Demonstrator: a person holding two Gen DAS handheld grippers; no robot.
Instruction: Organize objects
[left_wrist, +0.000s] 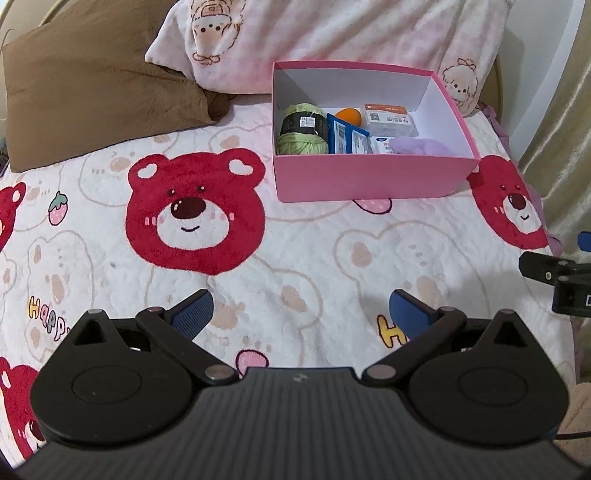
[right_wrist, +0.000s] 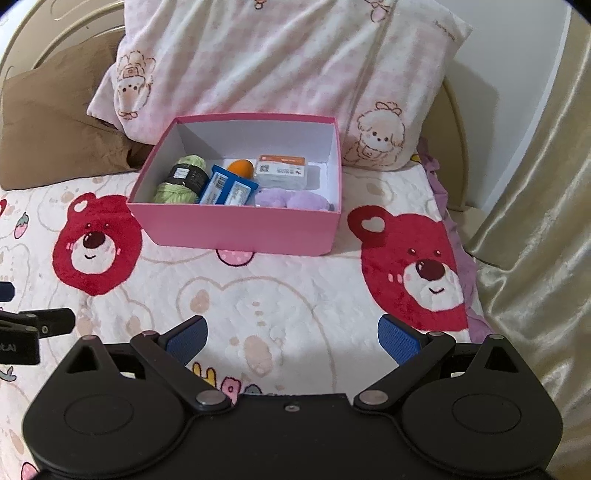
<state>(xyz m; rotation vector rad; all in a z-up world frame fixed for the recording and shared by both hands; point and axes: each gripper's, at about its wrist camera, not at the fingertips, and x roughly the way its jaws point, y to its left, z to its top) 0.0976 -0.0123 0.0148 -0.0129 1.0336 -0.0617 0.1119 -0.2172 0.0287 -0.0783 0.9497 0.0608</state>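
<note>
A pink box stands open on the bed. Inside lie a green yarn ball, blue packets, an orange egg-shaped ball, a clear case with an orange label and a purple plush thing. My left gripper hovers open over the blanket, well short of the box. My right gripper is open too, empty, also in front of the box.
The bed has a white blanket with red bear faces. A brown pillow and a pink plaid pillow lie behind the box. A gold curtain hangs at the right.
</note>
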